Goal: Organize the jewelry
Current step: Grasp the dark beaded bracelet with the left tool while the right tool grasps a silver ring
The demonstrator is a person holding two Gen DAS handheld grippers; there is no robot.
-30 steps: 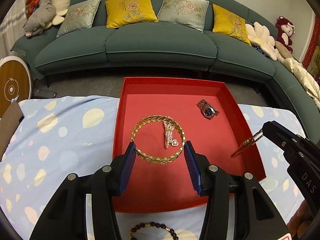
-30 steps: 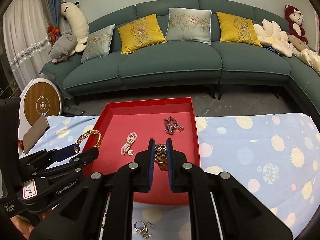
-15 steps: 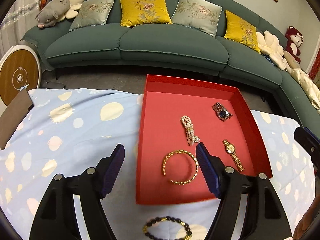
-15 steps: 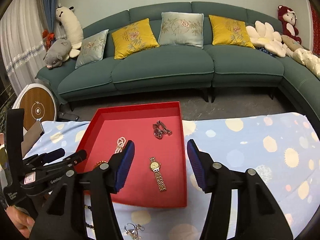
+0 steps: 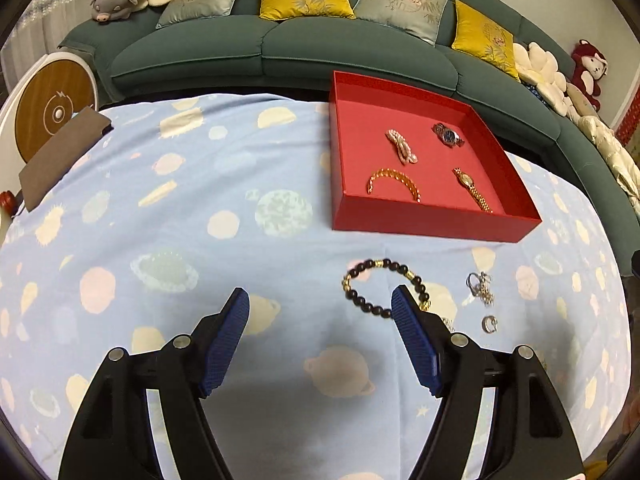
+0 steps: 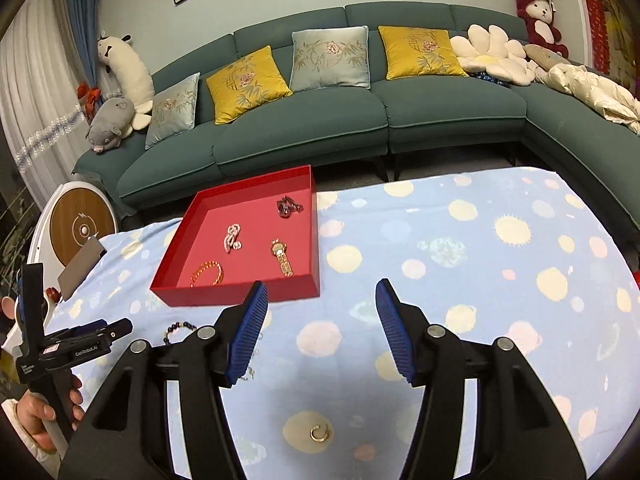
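Observation:
A red tray point(image 5: 424, 222) point(image 6: 240, 297) sits on the blue patterned cloth. In it lie a gold bangle point(image 5: 394, 182) point(image 6: 208, 273), a pearl bracelet point(image 5: 401, 146) point(image 6: 232, 237), a gold watch point(image 5: 471, 188) point(image 6: 282, 256) and a silver watch point(image 5: 448, 135) point(image 6: 289, 207). A black bead bracelet point(image 5: 382, 286) point(image 6: 179, 329), a silver trinket point(image 5: 480, 287) and a silver ring point(image 5: 489, 323) lie on the cloth in front of the tray. A gold ring point(image 6: 320, 433) lies between the right jaws. My left gripper point(image 5: 320, 302) is open and empty, low over the cloth. My right gripper point(image 6: 322, 294) is open and empty.
A green sofa point(image 6: 360, 120) with cushions and plush toys runs behind the table. A brown card point(image 5: 60, 156) lies at the cloth's left edge, beside a round wooden disc point(image 5: 52, 108). The left gripper and the hand holding it show at the left of the right wrist view point(image 6: 72, 344).
Both grippers have drawn back and away from the tray, staying open. The gold watch and bangle stay in the tray. More of the cloth and the loose jewelry is now in view.

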